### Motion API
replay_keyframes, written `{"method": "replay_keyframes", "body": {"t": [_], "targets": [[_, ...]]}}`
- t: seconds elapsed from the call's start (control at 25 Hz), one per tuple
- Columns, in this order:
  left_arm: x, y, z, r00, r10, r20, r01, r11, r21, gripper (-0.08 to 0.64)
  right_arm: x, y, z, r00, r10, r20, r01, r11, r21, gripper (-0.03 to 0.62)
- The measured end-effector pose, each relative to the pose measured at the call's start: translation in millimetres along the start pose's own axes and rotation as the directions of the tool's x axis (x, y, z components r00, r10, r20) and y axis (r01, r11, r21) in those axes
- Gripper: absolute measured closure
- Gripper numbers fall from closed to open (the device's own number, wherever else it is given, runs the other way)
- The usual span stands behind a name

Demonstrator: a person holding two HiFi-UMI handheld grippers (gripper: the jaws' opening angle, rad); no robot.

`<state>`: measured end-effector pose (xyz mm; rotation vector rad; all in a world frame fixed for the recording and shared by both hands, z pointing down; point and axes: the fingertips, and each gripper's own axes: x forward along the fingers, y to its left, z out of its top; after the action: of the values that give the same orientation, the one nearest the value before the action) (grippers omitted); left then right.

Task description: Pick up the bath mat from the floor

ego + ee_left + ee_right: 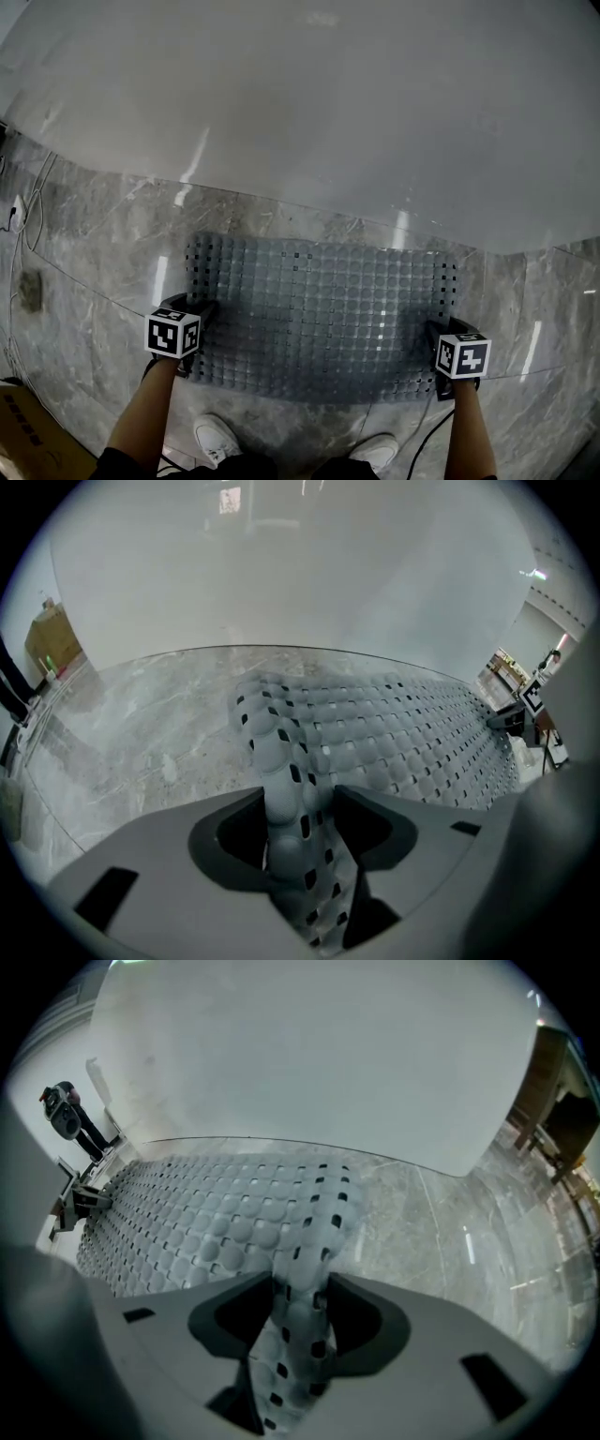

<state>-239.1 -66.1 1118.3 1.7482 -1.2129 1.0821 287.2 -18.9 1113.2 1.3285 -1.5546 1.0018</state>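
Note:
A grey perforated bath mat (319, 319) with rounded bumps lies across the marble floor (94, 253), in front of the person's feet. My left gripper (199, 314) is at the mat's left edge. In the left gripper view the jaws of that gripper (298, 808) pinch a raised fold of the mat (394, 733). My right gripper (437, 334) is at the mat's right edge. Seen in its own view, the right gripper (300, 1302) clamps a lifted fold of the mat (216, 1222). Both held edges curl up off the floor.
A large white curved surface (328, 112) fills the far side beyond the mat. Cables (19, 216) run along the left. A cardboard box (23, 431) sits at the bottom left. The person's white shoes (217, 438) stand just behind the mat's near edge.

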Motion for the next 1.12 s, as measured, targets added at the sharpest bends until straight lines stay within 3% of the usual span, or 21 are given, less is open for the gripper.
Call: {"method": "replay_keyframes", "body": {"t": [0.24,0.6,0.96,1.12], "targets": [[-7.1,-25.3,6.4,0.997,-0.07,0.023,0.068,0.993,0.098,0.497,-10.1,11.4,5.2,0.999,-0.006,0.049,0.008,0.999,-0.041,0.475],[-82.1,-62.1,35.8,0.984,-0.139,0.114,0.128,0.987,0.096,0.511,-95.7,50.9,32.6,0.988,0.026,0.151,-0.012,0.995,-0.098,0.517],[-247.2,-95.4,98.5,0.968,-0.125,0.216,0.126,0.992,0.011,0.515,-270.3,88.4,90.5,0.97,0.03,0.243,-0.006,0.995,-0.098,0.522],[-341.4,-104.1,149.7,0.956,-0.116,0.271,0.114,0.993,0.025,0.517,-361.7,102.0,141.6,0.952,0.033,0.305,0.006,0.992,-0.125,0.522]]}}
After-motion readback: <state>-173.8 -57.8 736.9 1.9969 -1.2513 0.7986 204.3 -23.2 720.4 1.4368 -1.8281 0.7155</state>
